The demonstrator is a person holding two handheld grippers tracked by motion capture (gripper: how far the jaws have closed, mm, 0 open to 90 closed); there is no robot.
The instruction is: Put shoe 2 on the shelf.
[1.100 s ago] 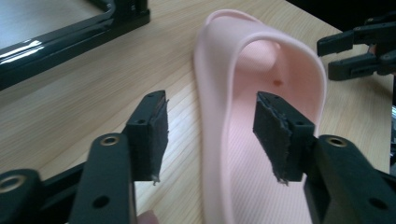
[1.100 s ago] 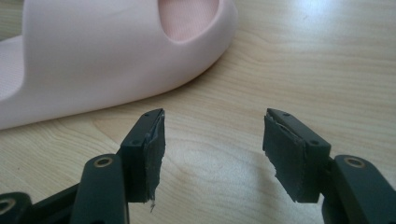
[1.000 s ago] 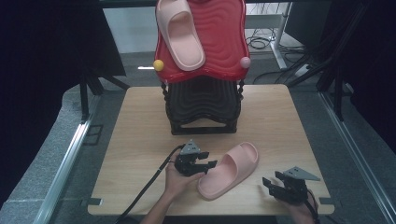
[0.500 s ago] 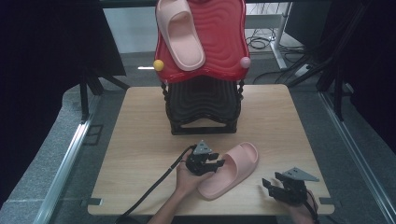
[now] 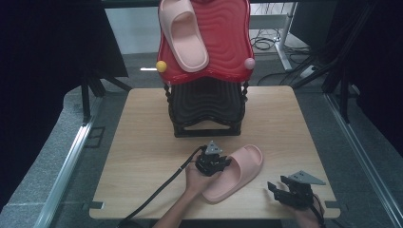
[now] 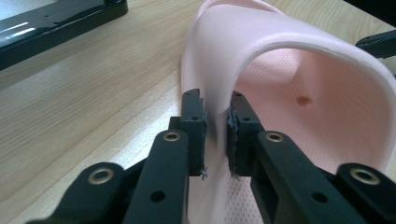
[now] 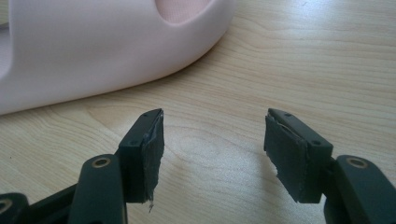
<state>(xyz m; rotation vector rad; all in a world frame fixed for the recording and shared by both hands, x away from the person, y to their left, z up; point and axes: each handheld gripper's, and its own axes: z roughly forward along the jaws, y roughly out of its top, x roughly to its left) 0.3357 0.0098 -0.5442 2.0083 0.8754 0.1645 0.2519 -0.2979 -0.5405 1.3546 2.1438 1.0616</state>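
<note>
1. Two pink slide sandals are in sight: one lies on the wooden worktop (image 5: 142, 142) near its front edge, the other (image 5: 183, 33) rests sole-down against the tilted red wavy board (image 5: 223, 42) at the back.
2. That red board sits on top of a black ribbed stand (image 5: 206, 107) on the far half of the worktop, with a yellow ball (image 5: 161, 66) at its left corner and a pink ball (image 5: 249, 63) at its right.
3. The sandal on the worktop (image 5: 235, 173) lies at a slant — strap end toward the far right, heel end toward the front.
4. The left gripper (image 5: 217, 163), held in the person's left hand (image 5: 196, 176), sits at the sandal's left side by the strap.
5. In the left gripper view its fingers (image 6: 194, 123) pinch the edge of the strap (image 6: 280, 51) — one finger outside the band, the other inside the foot opening, the pink wall squeezed thin between the pads.
6. The sandal's dotted footbed shows below and behind the inner finger.
7. The right gripper (image 5: 278, 188) is near the worktop's front right corner, close to the sandal's right side but apart from it.
8. In the right gripper view its fingers (image 7: 144, 154) are spread wide with bare wood between them; the sandal's rounded side wall (image 7: 93, 51) lies beyond the tips, untouched.
</note>
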